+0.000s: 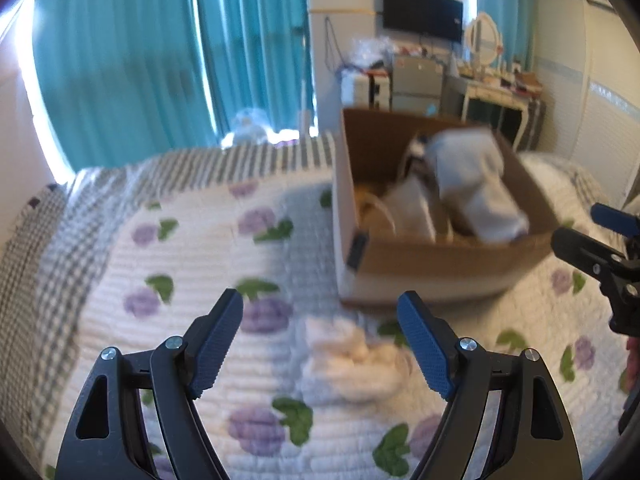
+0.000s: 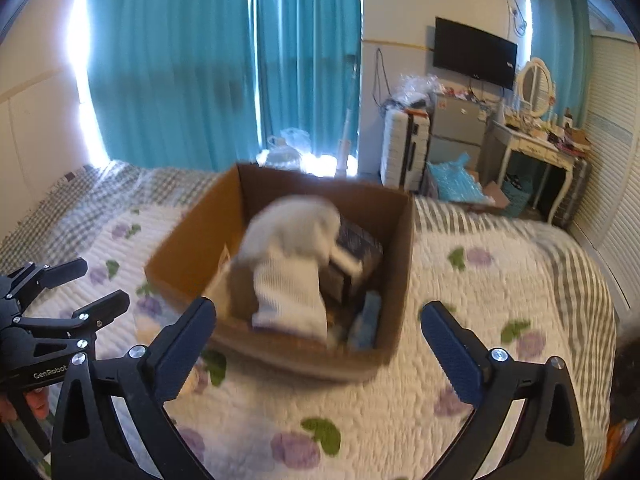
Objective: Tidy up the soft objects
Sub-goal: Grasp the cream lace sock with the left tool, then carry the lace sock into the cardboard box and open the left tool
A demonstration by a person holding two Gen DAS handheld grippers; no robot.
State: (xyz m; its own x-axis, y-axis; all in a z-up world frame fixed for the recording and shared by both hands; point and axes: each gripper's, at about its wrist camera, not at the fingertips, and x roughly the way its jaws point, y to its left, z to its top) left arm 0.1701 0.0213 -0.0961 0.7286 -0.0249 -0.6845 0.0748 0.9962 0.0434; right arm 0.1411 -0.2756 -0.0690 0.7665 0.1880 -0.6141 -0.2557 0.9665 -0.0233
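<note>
I have the left gripper (image 1: 320, 332) hovering low over the floral quilt (image 1: 192, 264), its jaws spread wide with nothing between them. A small crumpled white cloth (image 1: 352, 360) lies on the quilt just ahead of its fingertips, near the front wall of the cardboard box (image 1: 420, 268). My right gripper (image 2: 316, 336) hangs above the near edge of that box (image 2: 192, 252), jaws also wide apart and empty. A blurred white sock-like cloth (image 2: 292, 264) sits in the box opening, over darker folded items I cannot make out. Teal curtains (image 2: 208, 60) hang behind the bed
</note>
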